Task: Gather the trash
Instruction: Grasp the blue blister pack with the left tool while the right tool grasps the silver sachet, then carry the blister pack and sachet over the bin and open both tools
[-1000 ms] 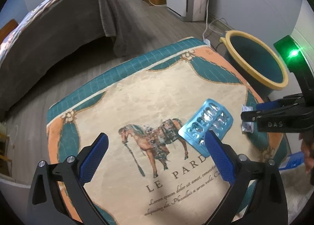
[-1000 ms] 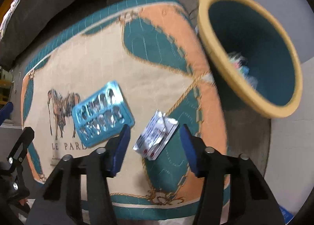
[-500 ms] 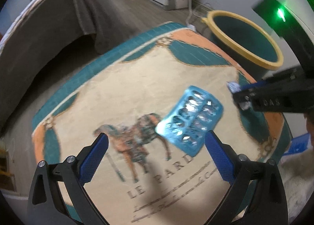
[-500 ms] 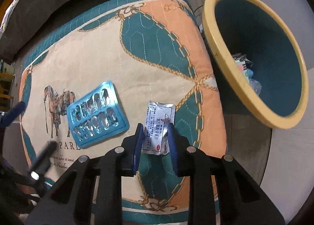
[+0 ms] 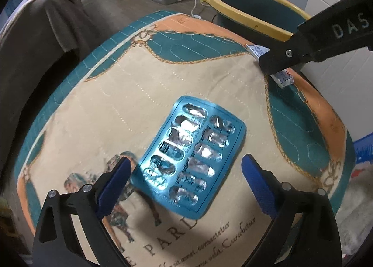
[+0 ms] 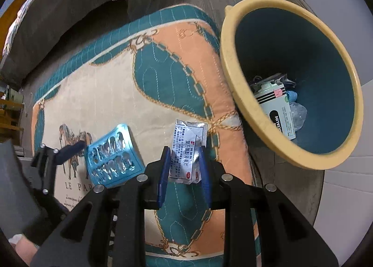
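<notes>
While both grippers work at once, the scene reads as follows.

Step in hand: two pieces of trash are being gathered from the patterned mat point(image 6: 112, 94); one is gripped, the other is being approached.

Right gripper point(image 6: 184, 169): its jaws have just been closing and now stand clamped on the silver sachet point(image 6: 187, 148), which sticks out past the fingertips toward 12 o'clock in the right wrist view. In the left wrist view the same sachet point(image 5: 283, 77) shows at 2 o'clock, pinched under the black finger.

Left gripper point(image 5: 186, 173): its jaws stand wide apart, one to each side of the near end of the blue blister pack point(image 5: 192, 158). The pads do not press on it; whether the left pad brushes the pack's edge I cannot tell.

Blister pack: lies flat on the mat, its cells torn open, beside the horse print at 7 o'clock.

Bin point(image 6: 233, 85): yellow-rimmed, teal inside, just off the mat's edge at 2 o'clock from the right gripper; boxes and wrappers already lie in it.

Next move, right: likely carry the sachet over the rim and let go above the opening.

Next move, left: likely settle lower and close across the pack's width; a flat, thin sheet may slide or buckle unless an edge is caught.
</notes>
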